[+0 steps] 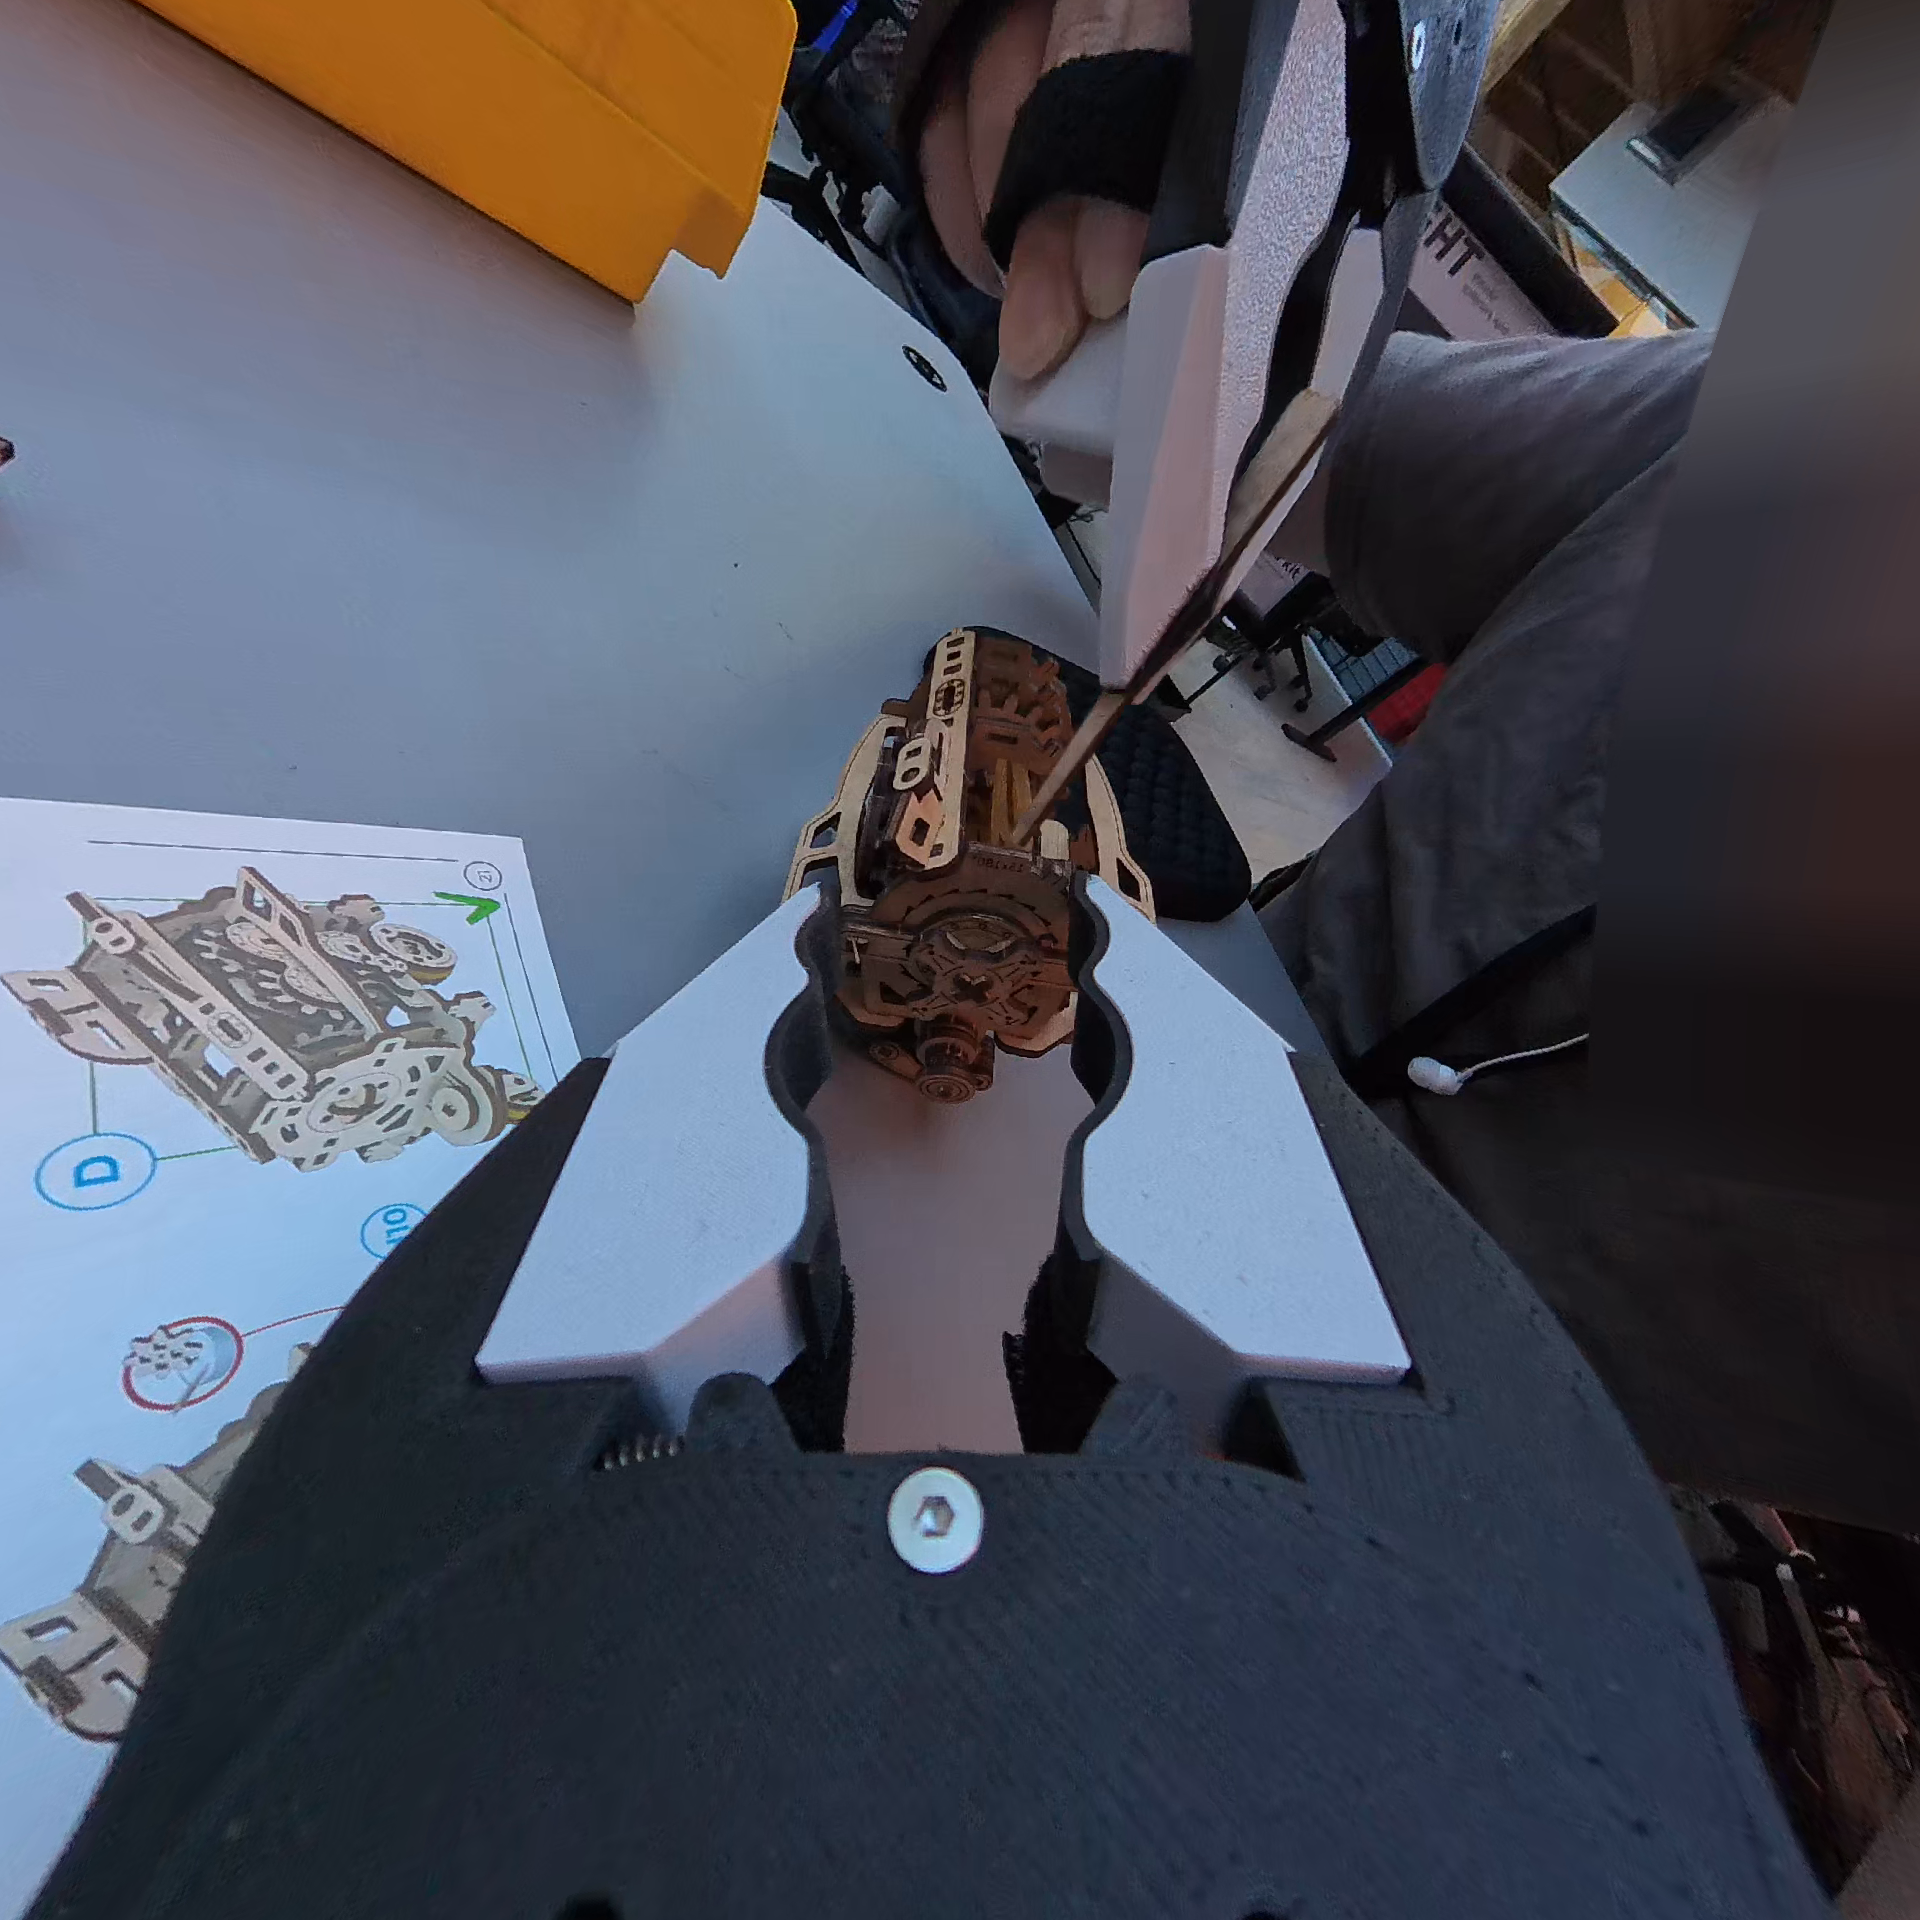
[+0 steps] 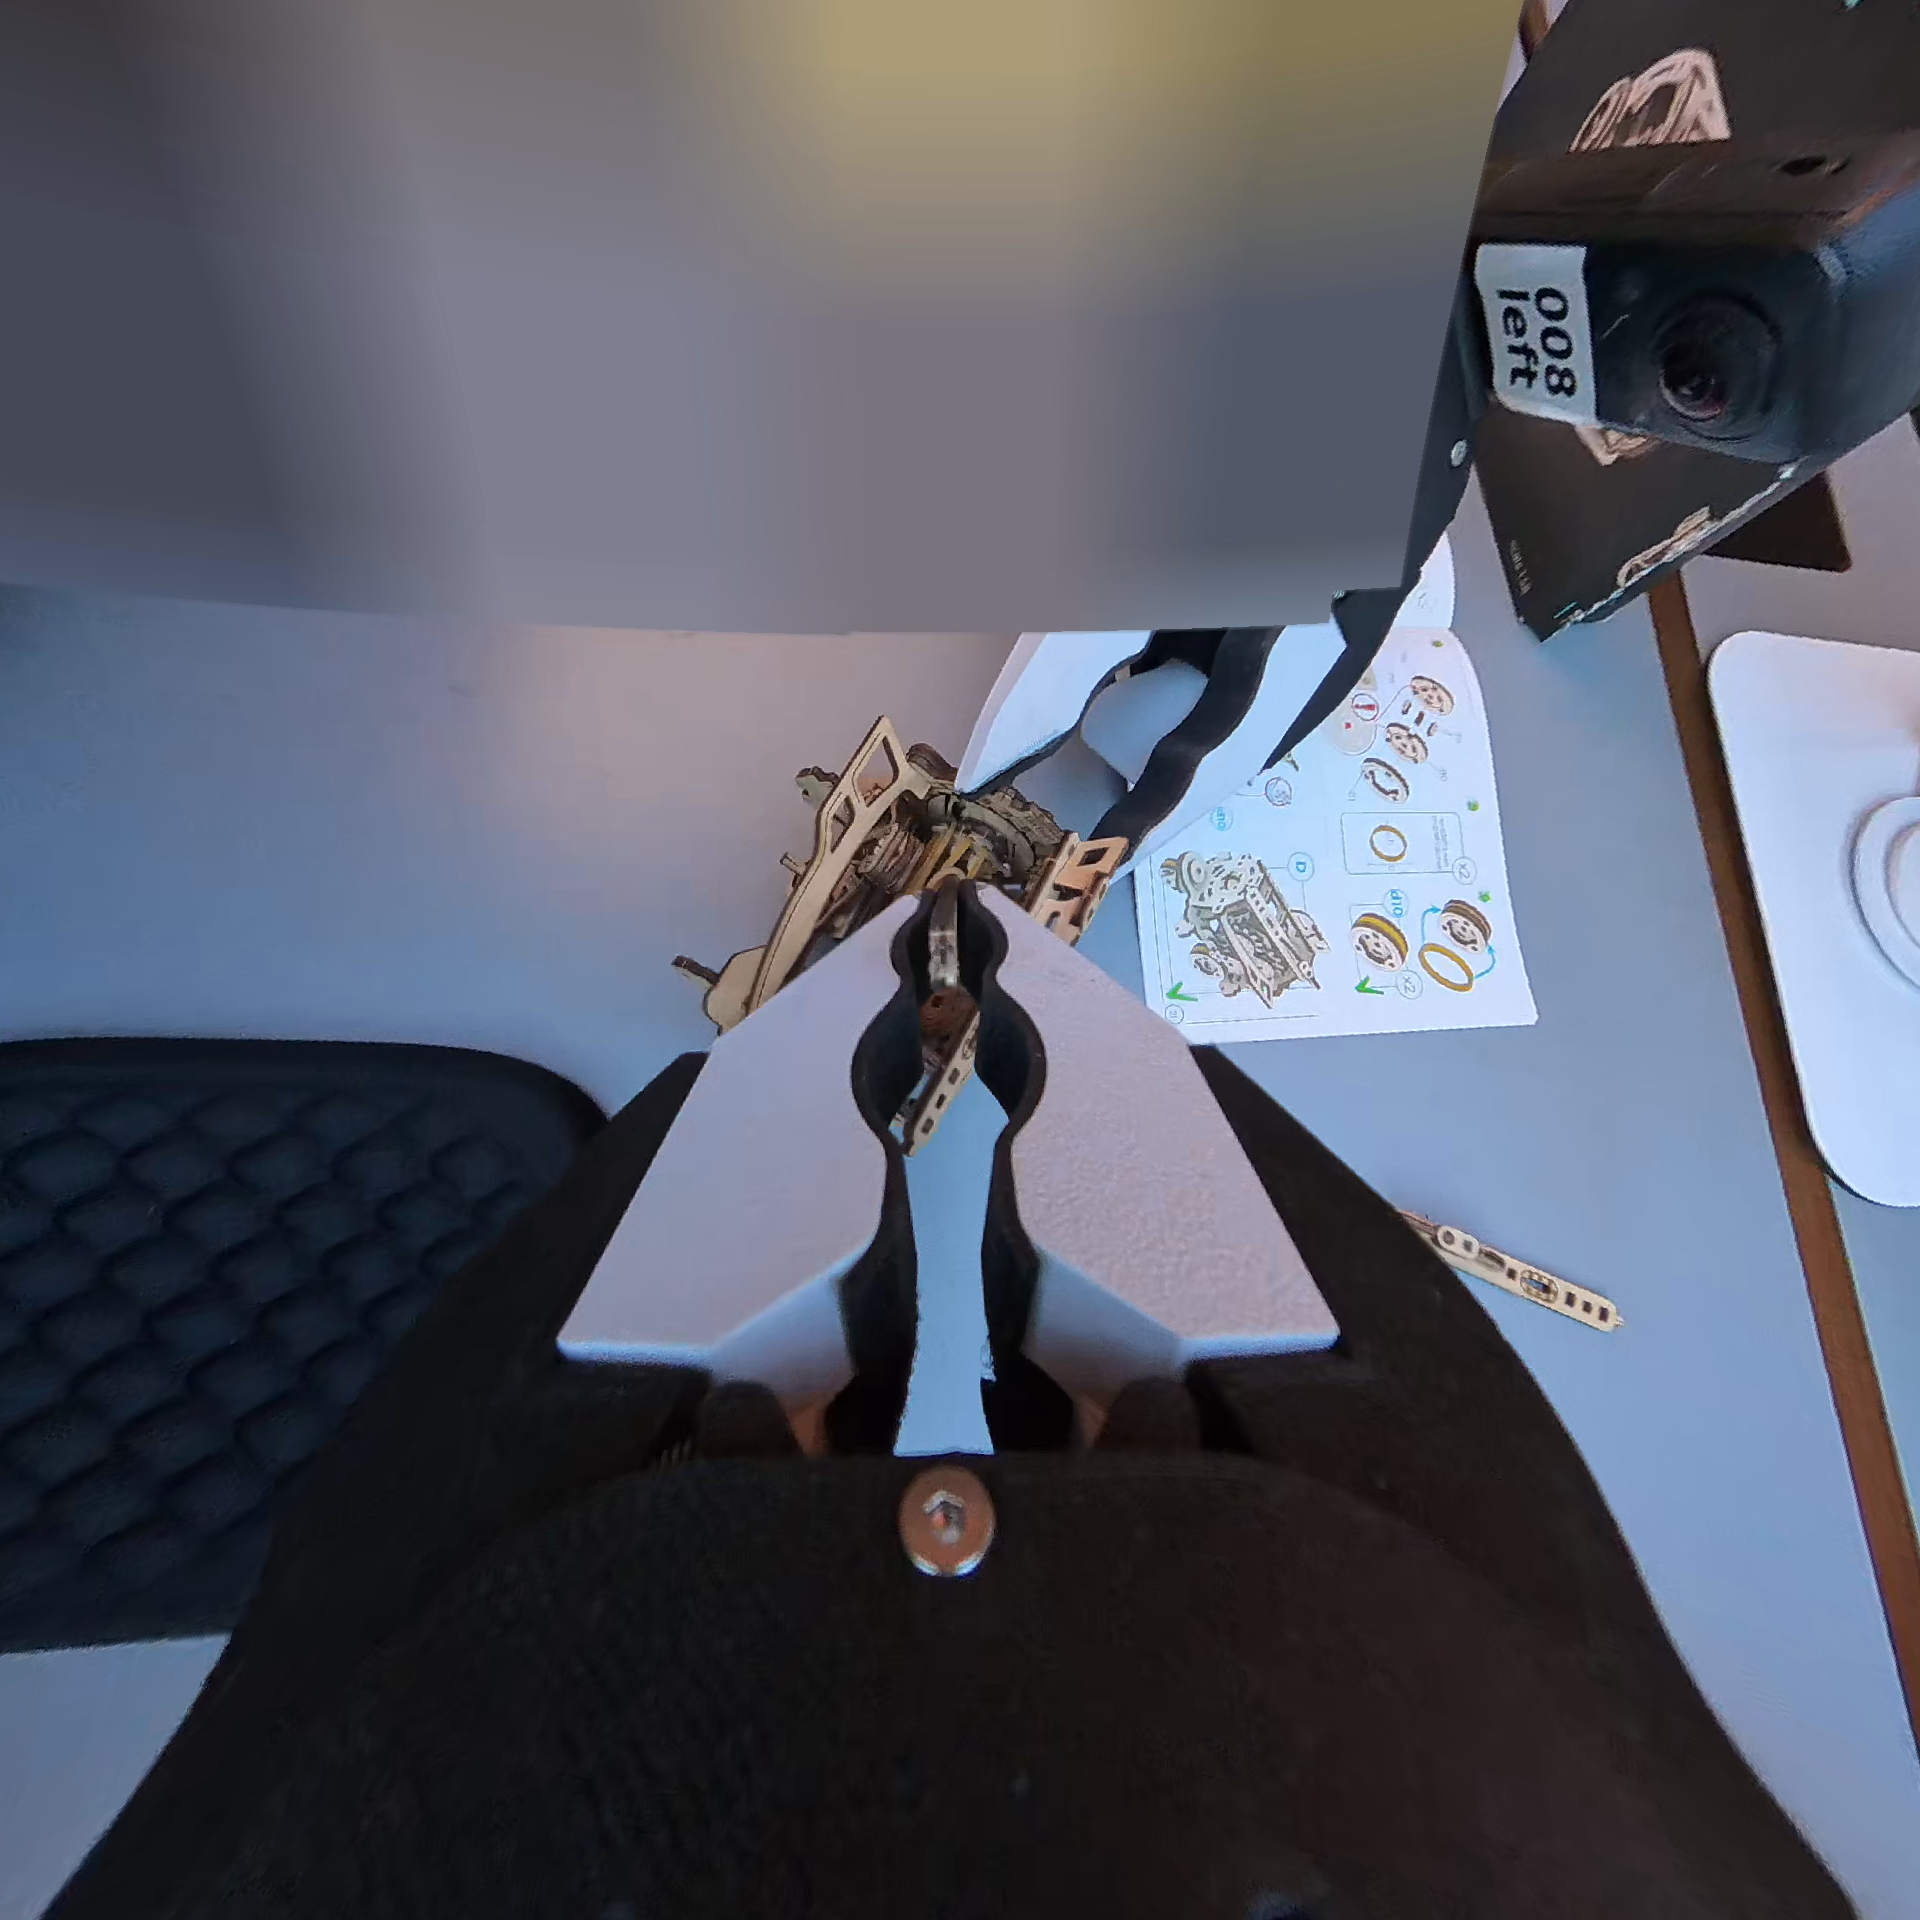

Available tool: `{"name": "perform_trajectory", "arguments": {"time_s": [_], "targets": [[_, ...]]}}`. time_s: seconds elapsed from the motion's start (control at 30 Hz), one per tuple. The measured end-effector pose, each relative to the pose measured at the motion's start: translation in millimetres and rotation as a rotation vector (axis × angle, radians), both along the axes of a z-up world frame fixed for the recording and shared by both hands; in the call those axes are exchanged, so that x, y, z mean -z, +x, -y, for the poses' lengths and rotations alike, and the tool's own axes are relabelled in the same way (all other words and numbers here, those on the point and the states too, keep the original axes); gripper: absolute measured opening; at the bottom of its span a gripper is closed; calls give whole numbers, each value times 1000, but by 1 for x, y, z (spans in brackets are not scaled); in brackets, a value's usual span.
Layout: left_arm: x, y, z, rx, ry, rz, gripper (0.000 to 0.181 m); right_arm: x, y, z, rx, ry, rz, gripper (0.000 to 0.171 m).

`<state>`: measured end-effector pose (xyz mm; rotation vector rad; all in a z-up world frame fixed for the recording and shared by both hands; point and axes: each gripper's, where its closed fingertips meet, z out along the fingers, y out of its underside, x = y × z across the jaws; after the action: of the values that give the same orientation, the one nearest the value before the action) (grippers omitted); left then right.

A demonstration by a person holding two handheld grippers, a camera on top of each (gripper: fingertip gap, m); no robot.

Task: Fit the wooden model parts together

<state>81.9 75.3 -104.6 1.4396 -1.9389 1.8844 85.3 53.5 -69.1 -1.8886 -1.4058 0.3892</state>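
Note:
A half-built wooden model [image 1: 956, 883] of gears and side frames stands on the grey table. My left gripper [image 1: 951, 914] is shut on its near end, at the round gear face. The model also shows in the right wrist view [image 2: 894, 852], with the left gripper's fingers [image 2: 1174, 748] on its far side. My right gripper [image 2: 951, 914] is shut on a thin flat wooden strip [image 2: 940, 1039]. In the left wrist view that gripper [image 1: 1117, 681] comes down from the upper right, and the strip's tip [image 1: 1049, 790] touches the top of the model.
An instruction sheet [image 1: 239, 1143] lies left of the model and shows in the right wrist view [image 2: 1340, 883]. A yellow bin [image 1: 499, 125] stands far left. A black mesh pad [image 2: 239, 1299] lies near the table edge. A loose wooden strip [image 2: 1507, 1273] lies on the table. A white pad [image 2: 1818, 914] lies at right. The gap from one gripper's tips to the other's is roughly 5 centimeters.

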Motion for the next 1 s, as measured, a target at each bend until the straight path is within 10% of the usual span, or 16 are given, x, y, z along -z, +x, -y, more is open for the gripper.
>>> {"name": "perform_trajectory", "arguments": {"time_s": [1.0], "targets": [[-1,-4,5,50,8,18,35,-13,-13,-11,-95,60,-23,0]]}}
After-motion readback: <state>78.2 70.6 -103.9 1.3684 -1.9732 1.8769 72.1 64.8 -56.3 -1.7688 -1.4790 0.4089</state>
